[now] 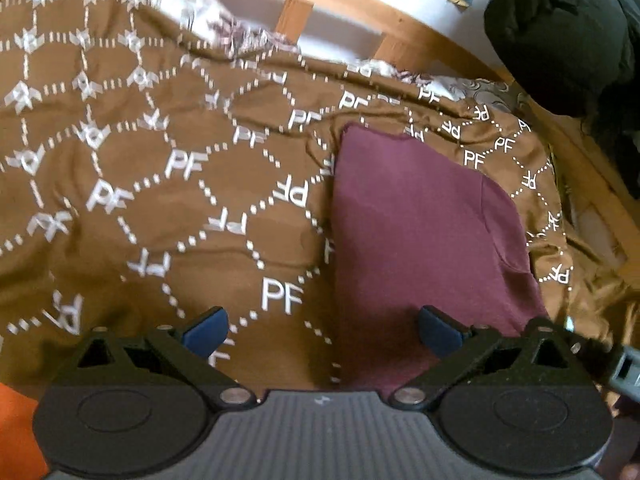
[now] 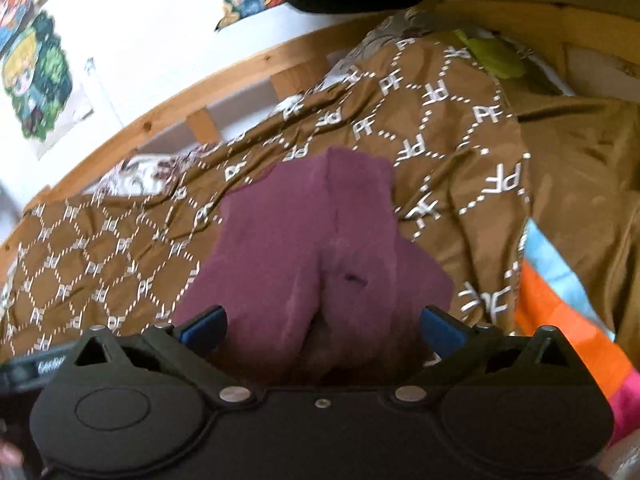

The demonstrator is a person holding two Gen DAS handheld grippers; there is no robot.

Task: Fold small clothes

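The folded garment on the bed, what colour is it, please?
Maroon garment; clearest in the left wrist view.

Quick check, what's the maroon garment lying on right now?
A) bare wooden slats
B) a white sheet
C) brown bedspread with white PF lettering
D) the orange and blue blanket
C: in both wrist views the maroon garment lies flat on the brown bedspread printed with white PF letters. Both the left gripper and the right gripper stand open, holding nothing.

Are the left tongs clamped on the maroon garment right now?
No. In the left wrist view the left tongs stand wide open above the maroon garment, with brown bedspread showing between the blue pads.
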